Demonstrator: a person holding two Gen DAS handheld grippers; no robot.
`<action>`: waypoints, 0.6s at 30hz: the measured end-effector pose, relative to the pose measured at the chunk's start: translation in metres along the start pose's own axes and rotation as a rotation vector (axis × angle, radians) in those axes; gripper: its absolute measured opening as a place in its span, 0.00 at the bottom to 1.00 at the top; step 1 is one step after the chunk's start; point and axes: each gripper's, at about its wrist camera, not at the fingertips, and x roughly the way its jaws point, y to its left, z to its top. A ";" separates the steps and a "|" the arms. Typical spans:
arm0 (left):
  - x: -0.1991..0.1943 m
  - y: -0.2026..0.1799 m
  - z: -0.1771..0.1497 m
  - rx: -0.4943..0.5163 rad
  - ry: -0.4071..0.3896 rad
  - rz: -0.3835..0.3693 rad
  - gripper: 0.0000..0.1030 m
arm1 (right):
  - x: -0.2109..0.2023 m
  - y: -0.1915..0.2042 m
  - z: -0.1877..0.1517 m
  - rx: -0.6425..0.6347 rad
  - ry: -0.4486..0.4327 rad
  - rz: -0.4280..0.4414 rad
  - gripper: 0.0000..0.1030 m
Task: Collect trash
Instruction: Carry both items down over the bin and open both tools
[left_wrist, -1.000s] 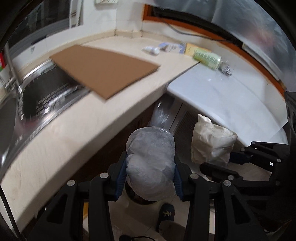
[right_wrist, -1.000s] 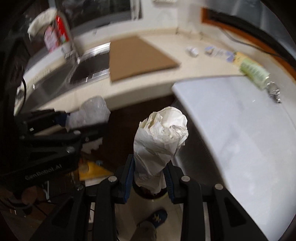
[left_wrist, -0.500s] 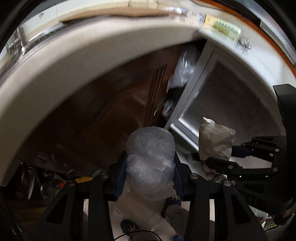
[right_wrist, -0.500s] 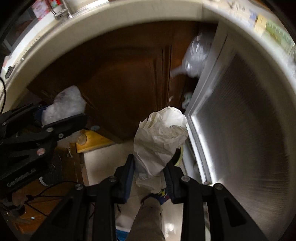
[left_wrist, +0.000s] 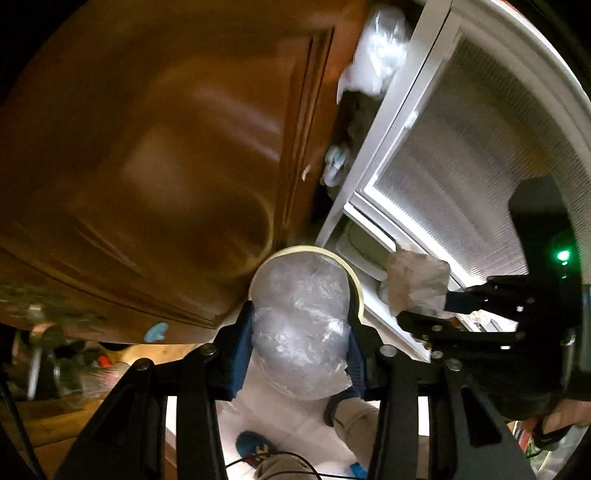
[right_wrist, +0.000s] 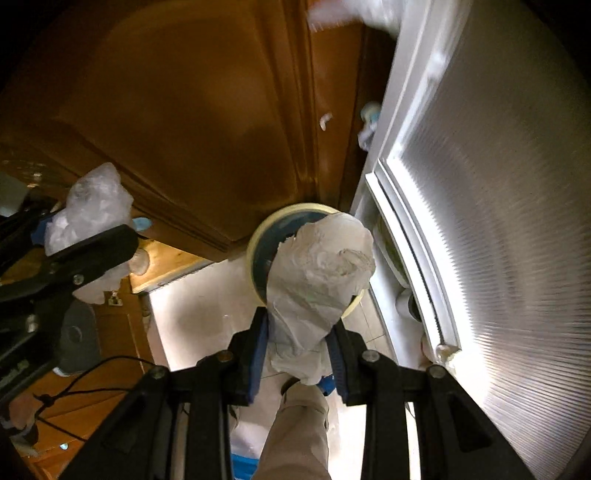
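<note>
My left gripper (left_wrist: 300, 332) is shut on a crumpled clear plastic wad (left_wrist: 301, 325), pointing steeply down. My right gripper (right_wrist: 297, 339) is shut on a crumpled white paper wad (right_wrist: 317, 280). Directly under both wads sits a round bin with a pale yellow rim (right_wrist: 255, 240) and a dark blue inside; its rim (left_wrist: 295, 250) peeks out behind the plastic in the left wrist view. The right gripper with its paper wad (left_wrist: 417, 280) shows to the right in the left wrist view. The left gripper with the plastic wad (right_wrist: 88, 210) shows at the left in the right wrist view.
A brown wooden cabinet door (left_wrist: 166, 147) rises behind the bin. A white ribbed appliance front (right_wrist: 498, 221) stands to the right. Plastic bags (left_wrist: 376, 51) sit in the gap between them. A person's trouser leg and blue shoe (left_wrist: 255, 446) are on the light floor below.
Both grippers have sunk from above the countertop to low in front of the cabinet, tilting further down. The bin has come into view beneath them. Both wads stay gripped.
</note>
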 end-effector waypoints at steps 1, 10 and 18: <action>0.007 0.000 -0.001 -0.002 0.005 -0.006 0.41 | 0.010 -0.004 -0.001 0.011 0.003 0.001 0.30; 0.084 0.003 0.006 -0.029 0.042 -0.040 0.43 | 0.077 -0.030 0.000 0.077 0.014 0.033 0.31; 0.123 0.010 0.022 -0.037 0.035 -0.085 0.52 | 0.111 -0.049 0.012 0.111 -0.001 0.061 0.32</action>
